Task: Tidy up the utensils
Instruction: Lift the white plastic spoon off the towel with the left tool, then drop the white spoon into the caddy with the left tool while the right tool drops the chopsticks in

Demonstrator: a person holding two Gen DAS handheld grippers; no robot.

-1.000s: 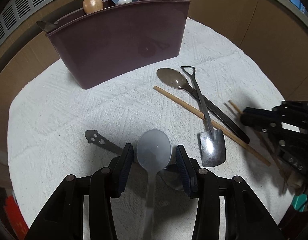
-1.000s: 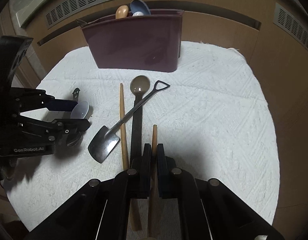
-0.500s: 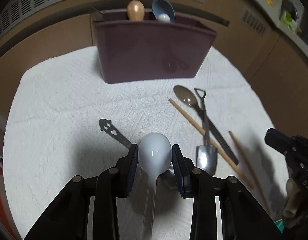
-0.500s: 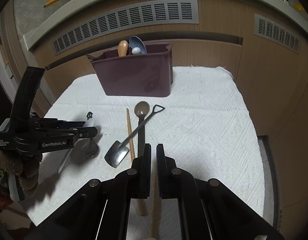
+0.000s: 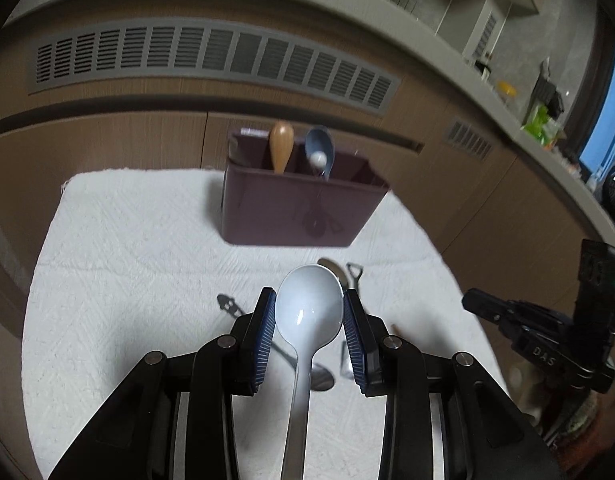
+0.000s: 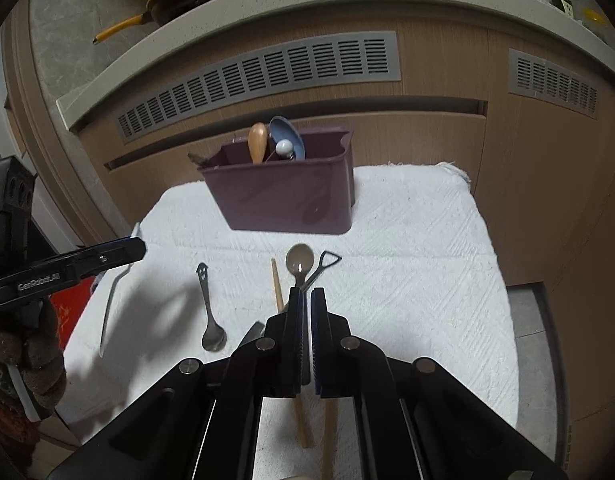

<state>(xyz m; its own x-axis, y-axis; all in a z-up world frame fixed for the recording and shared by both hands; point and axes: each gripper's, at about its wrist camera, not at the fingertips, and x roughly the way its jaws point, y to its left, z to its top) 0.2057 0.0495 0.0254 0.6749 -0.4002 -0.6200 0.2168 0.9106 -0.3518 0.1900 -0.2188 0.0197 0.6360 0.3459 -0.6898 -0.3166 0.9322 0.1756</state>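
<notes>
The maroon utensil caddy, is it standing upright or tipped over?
Upright. The maroon utensil caddy stands on the white towel, opening up, with a wooden handle and blue spoon sticking out.

Pretty sure I'm working in a home kitchen here: stone countertop (image 6: 235,12) with a yellow-handled pan (image 6: 179,0) on it, wood cabinet fronts (image 6: 439,148) with grey vent grilles (image 6: 259,72) underneath.

Black linkage fingers (image 5: 267,332), blue ribbed pads, silver screws; white lettering (GenRobot.AI, DAS); brown knit glove (image 6: 35,364).

Pale grey-white spoon (image 5: 309,312); maroon caddy (image 5: 295,210); white diamond-textured cloth (image 5: 127,264); brown spoon (image 6: 300,261).
</notes>
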